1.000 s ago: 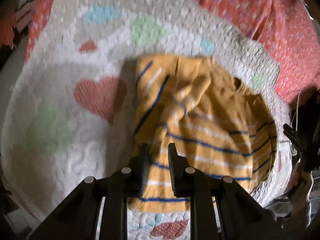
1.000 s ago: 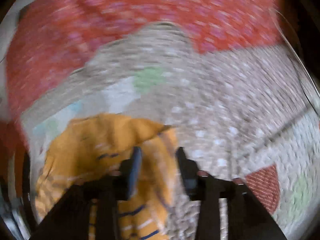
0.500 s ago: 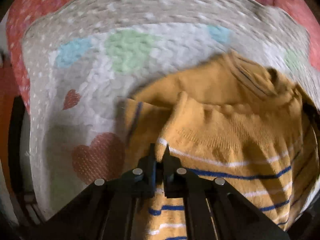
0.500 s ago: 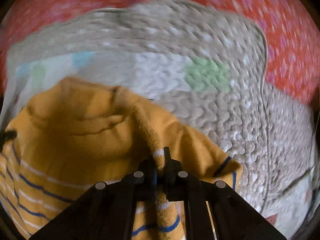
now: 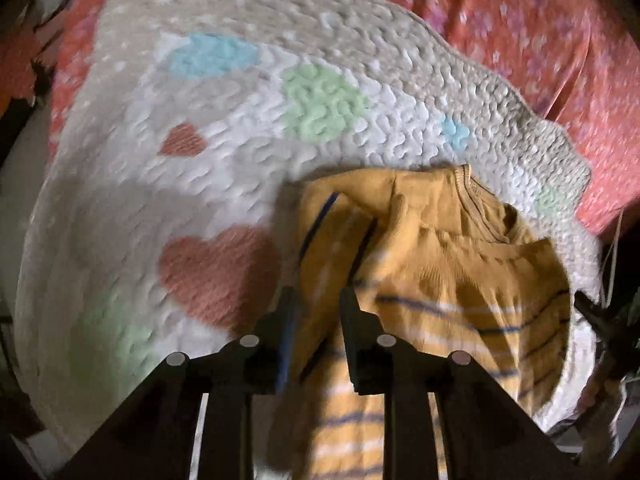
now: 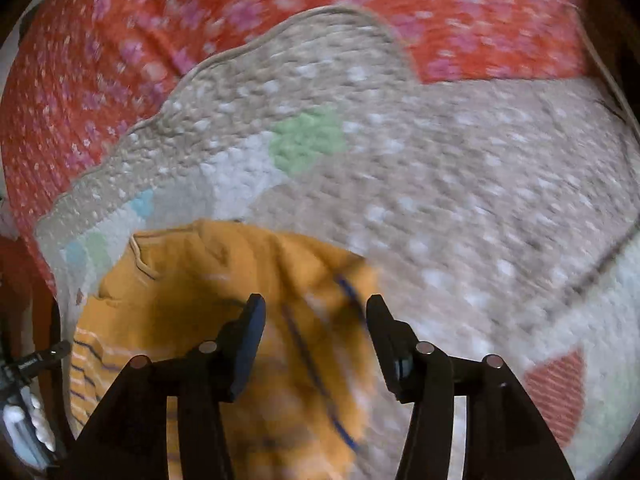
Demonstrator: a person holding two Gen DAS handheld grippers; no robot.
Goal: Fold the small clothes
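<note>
A small mustard-yellow sweater (image 5: 440, 272) with blue and white stripes lies rumpled on a quilted mat (image 5: 200, 160). Its sleeves are folded in over the body and the collar points away. My left gripper (image 5: 316, 304) is open and hangs just over the sweater's left edge, holding nothing. In the right wrist view the same sweater (image 6: 224, 280) lies at the lower left. My right gripper (image 6: 316, 312) is open wide above the sweater's right side, empty.
The mat (image 6: 440, 184) is beige and white with pastel hearts and lies on a red flowered bedspread (image 6: 120, 40). The mat's wavy far edge is close behind the sweater. The other gripper's dark tip (image 5: 600, 316) shows at the right edge of the left wrist view.
Half a second ago both grippers were shut on sweater fabric. Both have opened, let the fabric go and pulled back. The sleeves now lie over the body.
</note>
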